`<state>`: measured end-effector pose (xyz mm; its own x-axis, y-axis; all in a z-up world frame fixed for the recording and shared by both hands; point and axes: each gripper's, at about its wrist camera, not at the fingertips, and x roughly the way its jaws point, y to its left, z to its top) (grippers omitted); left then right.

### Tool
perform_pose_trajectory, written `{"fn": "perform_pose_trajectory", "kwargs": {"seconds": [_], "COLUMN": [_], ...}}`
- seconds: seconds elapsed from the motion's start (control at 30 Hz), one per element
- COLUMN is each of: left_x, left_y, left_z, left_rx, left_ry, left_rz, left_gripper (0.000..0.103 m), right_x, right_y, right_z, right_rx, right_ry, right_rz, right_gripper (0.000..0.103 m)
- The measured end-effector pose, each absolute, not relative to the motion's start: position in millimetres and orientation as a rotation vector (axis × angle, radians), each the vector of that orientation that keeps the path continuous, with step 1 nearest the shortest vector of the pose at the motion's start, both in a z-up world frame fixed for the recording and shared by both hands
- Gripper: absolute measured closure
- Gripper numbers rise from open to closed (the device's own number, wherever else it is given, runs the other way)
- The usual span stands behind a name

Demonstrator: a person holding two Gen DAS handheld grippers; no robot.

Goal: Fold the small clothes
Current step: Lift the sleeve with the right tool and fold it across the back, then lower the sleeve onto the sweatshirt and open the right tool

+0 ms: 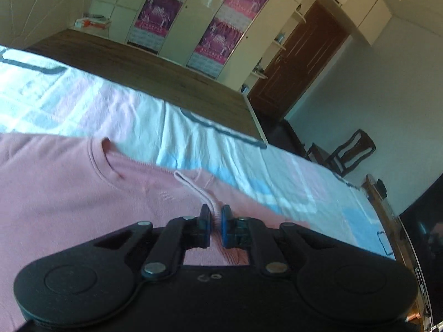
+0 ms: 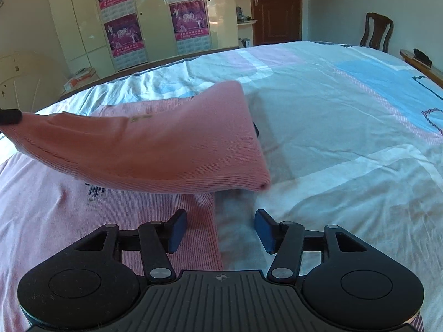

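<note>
While the pink garment (image 2: 155,149) lies spread on the bed (image 2: 332,110), one side of it is lifted and folded over toward the left edge of the right wrist view, where a dark tip (image 2: 9,116) meets its raised corner. Left gripper (image 1: 215,217): jaws closed tight on a bunched pink edge of the garment (image 1: 69,193), with a thin pink loop (image 1: 191,185) sticking out just ahead of the pads. Right gripper (image 2: 220,231): jaws apart, holding nothing, hovering over the garment's straight side edge where pink cloth meets the pale patterned sheet. Wardrobe with posters (image 2: 121,30) stands behind the bed.
</note>
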<state>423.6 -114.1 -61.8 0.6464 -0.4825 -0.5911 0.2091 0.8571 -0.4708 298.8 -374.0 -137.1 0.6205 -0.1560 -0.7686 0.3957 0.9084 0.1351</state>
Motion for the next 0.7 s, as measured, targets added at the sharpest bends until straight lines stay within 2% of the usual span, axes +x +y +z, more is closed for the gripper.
{"fn": "perform_pose_trajectory", "kwargs": {"seconds": [0.13,0.17,0.2,0.23,0.27,0.33,0.6,0.67,0.7], "left_x": [427.0,426.7,426.2,425.6,424.7,423.7,412.9,410.9,408.4], "left_y": [-81.1,-71.2,-60.9,-48.6,-42.1,-31.0,-32.3,-29.4,-26.6], "left_z": [-52.4,-53.6,-55.9,-60.2,-66.3,-83.2,-136.5,-136.5,-134.3], "left_rx": [-0.355,-0.349,-0.347,-0.344,-0.333,-0.307,-0.205,-0.181,-0.177], "left_ry": [0.729,0.727,0.733,0.745,0.753,0.789,0.91,0.905,0.903], "left_rz": [-0.322,-0.297,-0.272,-0.244,-0.219,-0.177,-0.139,-0.113,-0.092], "left_gripper": [0.097,0.097,0.097,0.097,0.097,0.097,0.096,0.08,0.076], "right_x": [318.7,321.8,324.9,327.6,329.2,328.8,318.0,310.5,306.8], "right_y": [-372.2,-371.7,-370.4,-368.7,-367.2,-368.3,-373.7,-375.7,-376.8], "right_z": [-138.7,-139.0,-138.6,-138.3,-138.6,-139.4,-142.3,-139.0,-137.5], "right_rx": [0.325,0.331,0.331,0.318,0.306,0.311,0.289,0.302,0.307], "right_ry": [0.834,0.832,0.824,0.822,0.826,0.821,0.85,0.856,0.86], "right_rz": [-0.319,-0.315,-0.309,-0.301,-0.301,-0.307,-0.318,-0.306,-0.3], "right_gripper": [0.049,0.053,0.061,0.082,0.091,0.095,0.095,0.095,0.094]}}
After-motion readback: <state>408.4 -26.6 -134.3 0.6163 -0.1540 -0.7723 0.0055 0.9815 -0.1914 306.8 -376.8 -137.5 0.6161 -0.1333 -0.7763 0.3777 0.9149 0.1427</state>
